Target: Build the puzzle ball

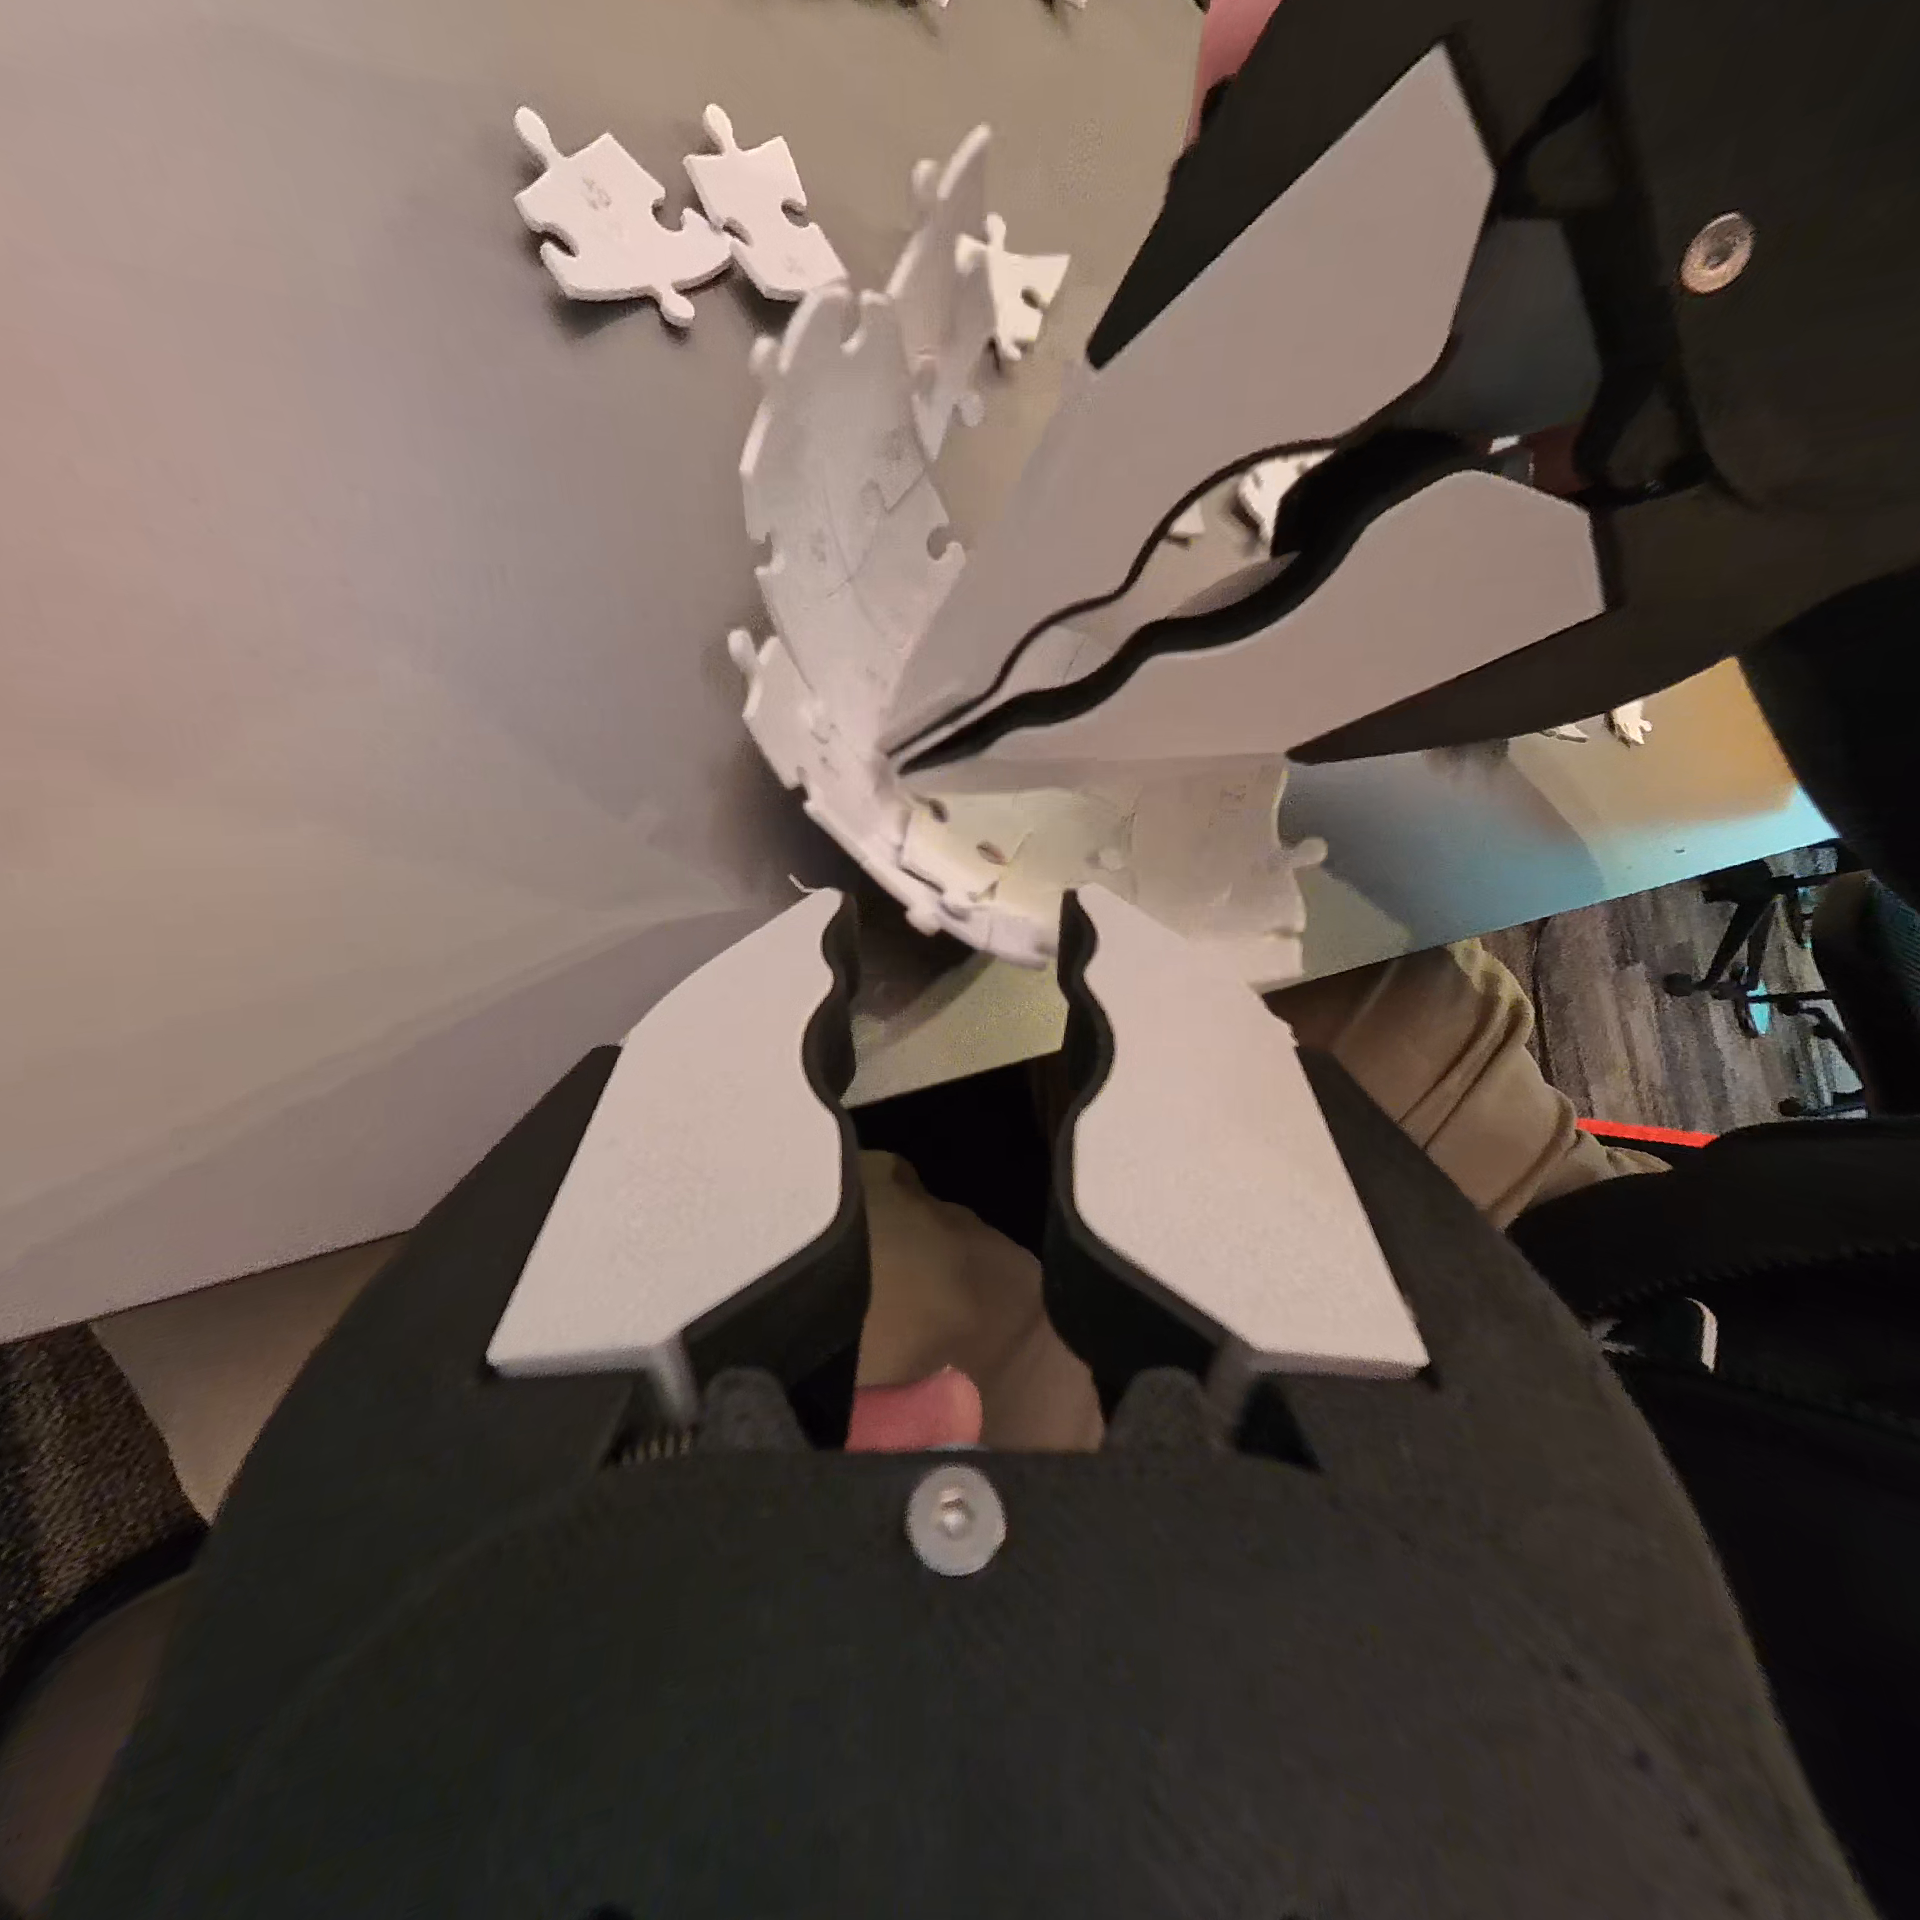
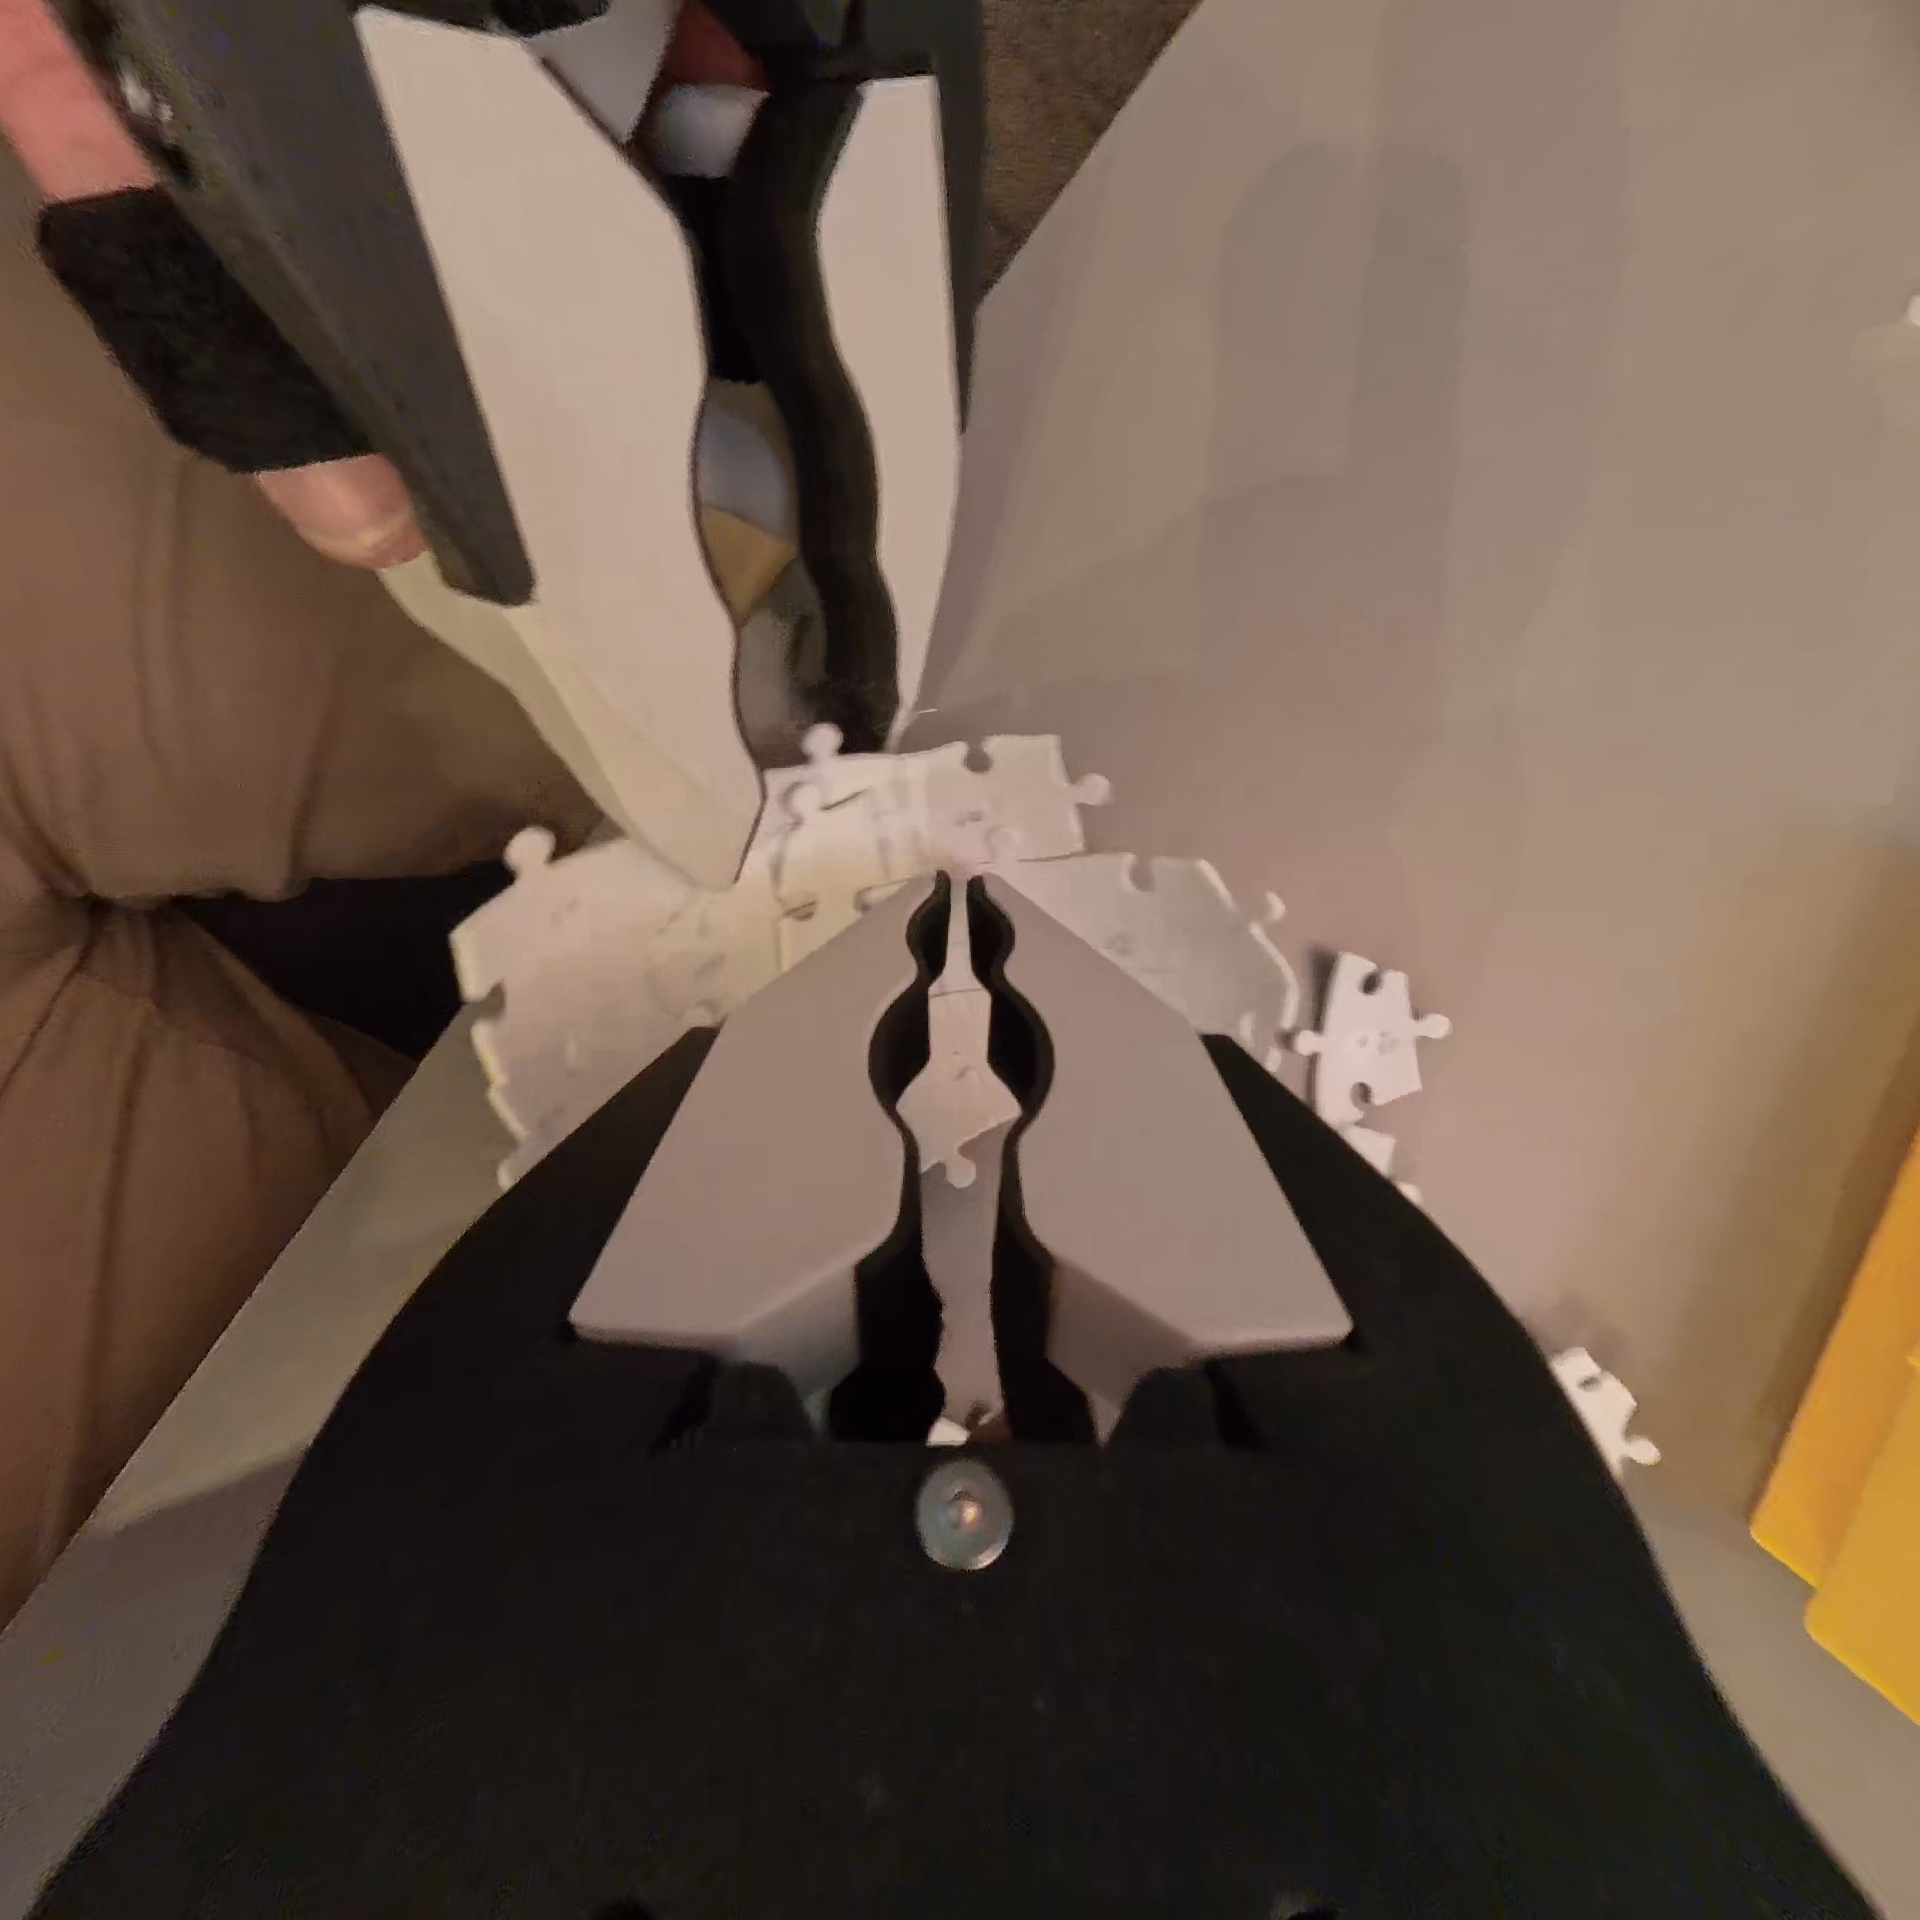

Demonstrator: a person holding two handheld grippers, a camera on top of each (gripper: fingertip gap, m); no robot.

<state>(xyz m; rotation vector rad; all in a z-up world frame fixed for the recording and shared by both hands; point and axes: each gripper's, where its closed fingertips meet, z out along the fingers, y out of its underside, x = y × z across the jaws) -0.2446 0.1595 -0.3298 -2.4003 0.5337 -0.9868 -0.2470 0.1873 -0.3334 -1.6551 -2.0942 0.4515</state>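
The partly built puzzle ball [image 1: 842,540] is a curved white shell of joined pieces, standing at the near edge of the grey table [image 1: 312,623]. My right gripper [image 1: 902,753] comes in from the upper right and is shut on the shell's wall. In the right wrist view that gripper [image 2: 958,883] pinches a thin white wall [image 2: 961,1049] seen edge-on, with the shell [image 2: 582,956] spreading to both sides. My left gripper [image 1: 958,914] is open, and the shell's lower rim lies at its tips. It also shows in the right wrist view [image 2: 795,790].
Two loose white pieces [image 1: 613,213] [image 1: 769,213] lie on the table beyond the shell, with another [image 1: 1013,281] behind it. More loose pieces [image 2: 1361,1039] [image 2: 1600,1403] lie to the right. A yellow object [image 2: 1860,1455] sits far right. The person's tan trousers [image 2: 208,831] are beside the table edge. My left and right fingertips are right by each other.
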